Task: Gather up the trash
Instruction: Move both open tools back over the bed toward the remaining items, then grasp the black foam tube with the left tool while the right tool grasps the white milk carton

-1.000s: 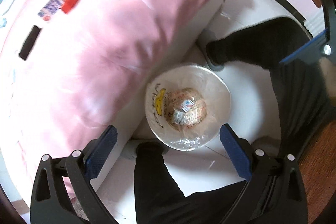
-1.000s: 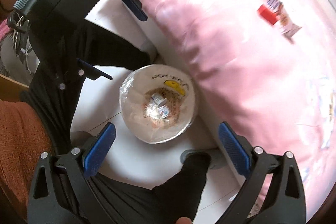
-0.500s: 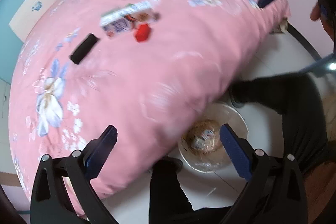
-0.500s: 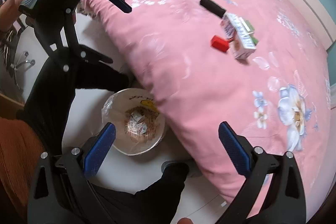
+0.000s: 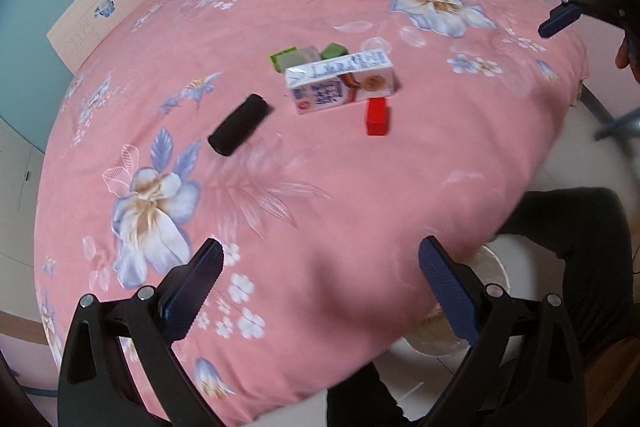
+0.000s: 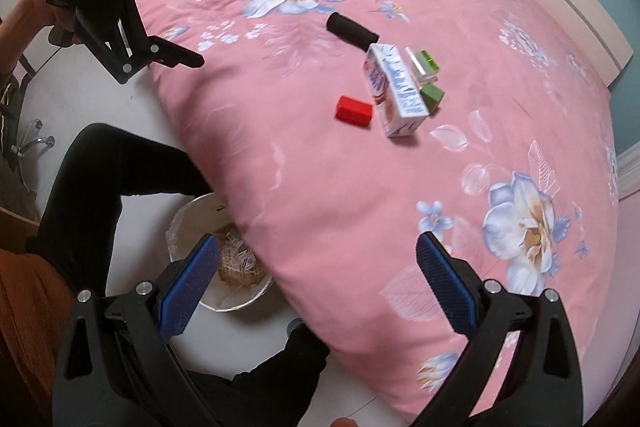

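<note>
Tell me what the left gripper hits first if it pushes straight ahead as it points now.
Probably the pink bedspread itself: the left gripper is open and aimed at bare cover, short of the milk carton. Depth is uncertain.

The white carton lying on the pink bedspread in front of me carries purple print and lines of small type, but all of it is too blurred for me to read. I can make out no other lettering anywhere.
</note>
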`<control>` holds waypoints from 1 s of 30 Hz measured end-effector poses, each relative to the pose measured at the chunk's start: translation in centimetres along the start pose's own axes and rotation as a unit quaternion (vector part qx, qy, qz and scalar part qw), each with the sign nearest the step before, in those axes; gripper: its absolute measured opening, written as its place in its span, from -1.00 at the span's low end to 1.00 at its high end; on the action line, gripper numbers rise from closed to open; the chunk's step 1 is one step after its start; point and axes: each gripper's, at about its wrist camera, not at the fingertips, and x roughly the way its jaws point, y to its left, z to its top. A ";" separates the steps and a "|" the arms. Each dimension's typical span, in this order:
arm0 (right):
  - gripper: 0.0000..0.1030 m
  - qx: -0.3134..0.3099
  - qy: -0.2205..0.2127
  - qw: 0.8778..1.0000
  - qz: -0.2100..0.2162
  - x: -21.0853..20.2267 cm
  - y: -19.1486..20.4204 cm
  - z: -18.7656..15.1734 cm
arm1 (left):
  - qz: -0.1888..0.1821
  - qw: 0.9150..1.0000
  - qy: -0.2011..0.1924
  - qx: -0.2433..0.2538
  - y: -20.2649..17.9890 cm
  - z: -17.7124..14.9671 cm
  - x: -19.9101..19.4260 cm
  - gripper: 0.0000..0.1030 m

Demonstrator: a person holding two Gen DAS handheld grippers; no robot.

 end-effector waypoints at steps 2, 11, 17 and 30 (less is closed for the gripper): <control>0.87 0.002 0.001 1.000 -0.002 0.3 -1.0 0.7 | 0.004 1.000 0.001 0.003 0.7 0.5 0.6 0.93; 0.86 0.016 0.005 1.000 -0.004 2.5 -5.4 3.4 | 0.001 1.000 0.002 0.022 3.8 2.3 3.5 0.93; 0.86 0.018 0.005 1.000 -0.001 4.5 -7.5 5.2 | -0.004 0.999 -0.004 0.041 5.8 3.7 5.7 0.93; 0.86 0.003 0.010 1.000 0.016 10.4 -9.3 10.2 | -0.021 0.998 0.013 0.057 9.3 7.0 11.4 0.93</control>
